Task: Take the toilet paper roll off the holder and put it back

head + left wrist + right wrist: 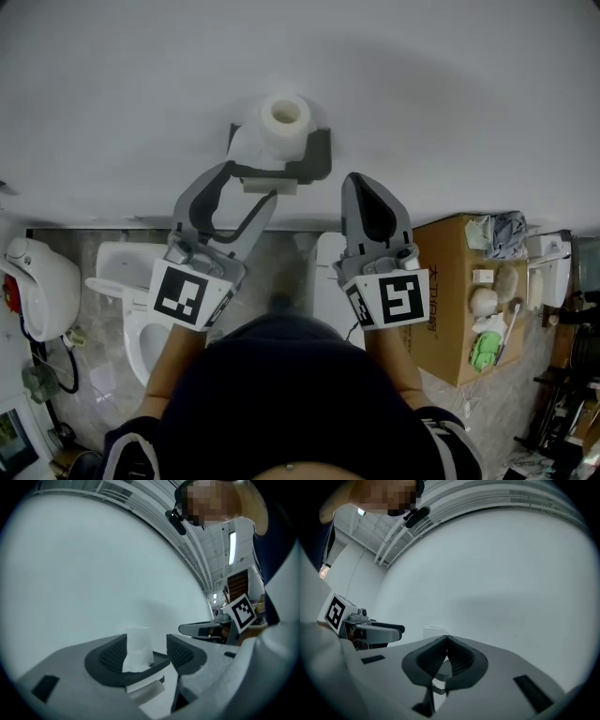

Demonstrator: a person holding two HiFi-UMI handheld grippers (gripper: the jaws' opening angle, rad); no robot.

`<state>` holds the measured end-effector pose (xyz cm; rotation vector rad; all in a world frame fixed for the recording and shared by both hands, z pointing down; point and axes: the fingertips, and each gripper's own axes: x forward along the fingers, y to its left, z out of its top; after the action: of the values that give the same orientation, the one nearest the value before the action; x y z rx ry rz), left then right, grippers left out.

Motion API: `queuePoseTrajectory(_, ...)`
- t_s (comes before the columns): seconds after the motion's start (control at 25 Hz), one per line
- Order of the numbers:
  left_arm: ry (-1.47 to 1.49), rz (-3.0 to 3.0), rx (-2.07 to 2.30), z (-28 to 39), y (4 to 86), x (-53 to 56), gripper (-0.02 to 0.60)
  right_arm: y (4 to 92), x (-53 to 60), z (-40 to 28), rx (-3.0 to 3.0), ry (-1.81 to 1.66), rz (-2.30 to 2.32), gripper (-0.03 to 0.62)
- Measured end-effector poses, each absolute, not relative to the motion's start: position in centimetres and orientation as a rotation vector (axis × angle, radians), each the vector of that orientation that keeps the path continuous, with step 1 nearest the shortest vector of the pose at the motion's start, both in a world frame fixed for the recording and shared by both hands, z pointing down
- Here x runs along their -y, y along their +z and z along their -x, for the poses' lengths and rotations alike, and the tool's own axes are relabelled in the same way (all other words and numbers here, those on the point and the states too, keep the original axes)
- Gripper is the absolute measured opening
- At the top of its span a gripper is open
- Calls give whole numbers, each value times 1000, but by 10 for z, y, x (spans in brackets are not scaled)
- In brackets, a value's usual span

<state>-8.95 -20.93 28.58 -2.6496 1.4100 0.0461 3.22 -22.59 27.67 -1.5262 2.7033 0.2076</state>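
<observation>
The white toilet paper roll (284,122) sits on its dark grey holder (317,157) on the pale wall. My left gripper (251,181) is open and level, its tips just short of the holder's lower edge. In the left gripper view the roll (138,646) shows ahead in the gap between the two pads, with nothing pressed, and the holder (157,662) lies under it. My right gripper (355,180) is shut and empty, to the right of the holder. In the right gripper view its jaws (446,638) meet, and the roll (433,631) stands beyond them to the left.
A white toilet (131,300) stands on the floor below my left gripper. A cardboard box (448,281) with small items stands at the right. A white fixture (39,281) is at the far left. The wall (300,56) fills the space ahead.
</observation>
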Motion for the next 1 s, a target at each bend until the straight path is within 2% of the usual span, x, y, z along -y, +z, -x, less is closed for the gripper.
queuePoseTrajectory(0.32, 32, 2647, -1431, 87, 288, 244, 271, 281, 261, -34, -2730, 191, 1468, 15)
queuePoseTrajectory(1.0, -240, 2698, -1400, 69, 289, 278, 365, 287, 295, -33, -2719, 151, 1402, 15)
